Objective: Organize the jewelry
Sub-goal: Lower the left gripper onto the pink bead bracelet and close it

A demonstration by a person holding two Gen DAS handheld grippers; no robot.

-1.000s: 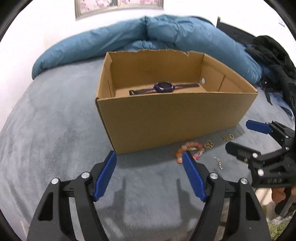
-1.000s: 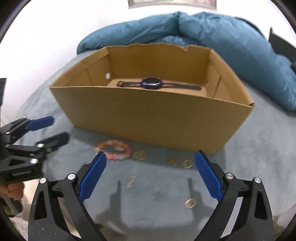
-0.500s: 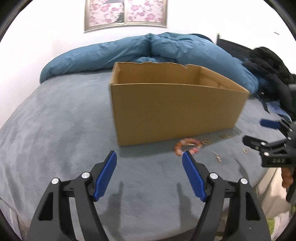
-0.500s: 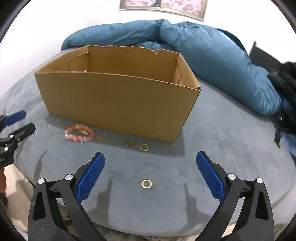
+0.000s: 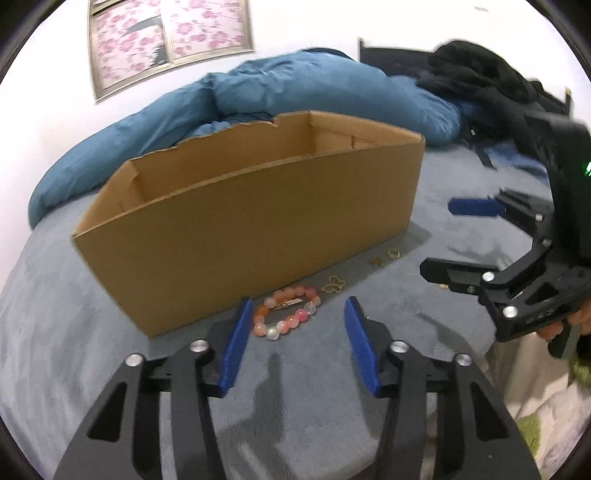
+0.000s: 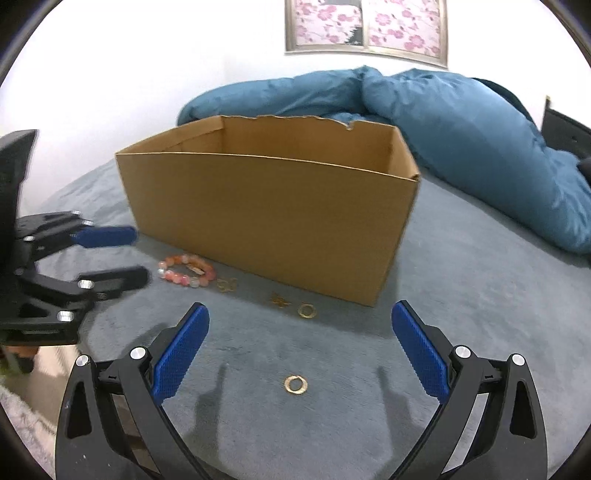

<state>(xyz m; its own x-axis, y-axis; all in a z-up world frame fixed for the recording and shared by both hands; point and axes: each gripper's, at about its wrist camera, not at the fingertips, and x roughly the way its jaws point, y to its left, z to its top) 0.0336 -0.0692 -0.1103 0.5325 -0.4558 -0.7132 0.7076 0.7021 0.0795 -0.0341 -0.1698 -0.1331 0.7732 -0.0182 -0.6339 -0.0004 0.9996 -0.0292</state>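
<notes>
A pink and orange bead bracelet point(image 5: 286, 314) lies on the grey bed in front of a cardboard box point(image 5: 251, 229). My left gripper point(image 5: 295, 310) is open and low, its fingers on either side of the bracelet. Small gold pieces lie to its right: a butterfly charm point(image 5: 333, 285), a star charm point(image 6: 279, 300) and a ring point(image 6: 307, 311). Another gold ring point(image 6: 295, 384) lies between the fingers of my open right gripper point(image 6: 299, 328). The box point(image 6: 269, 218) hides its inside in both views.
A blue duvet point(image 6: 424, 110) is heaped behind the box. Dark clothes point(image 5: 480, 77) lie at the far right of the bed. The bed's front edge runs just below both grippers. A floral picture point(image 6: 365, 26) hangs on the wall.
Both grippers have come down low and forward toward the jewelry. The left one has swung right so that its fingers now flank the bracelet. The watch inside the box is no longer visible.
</notes>
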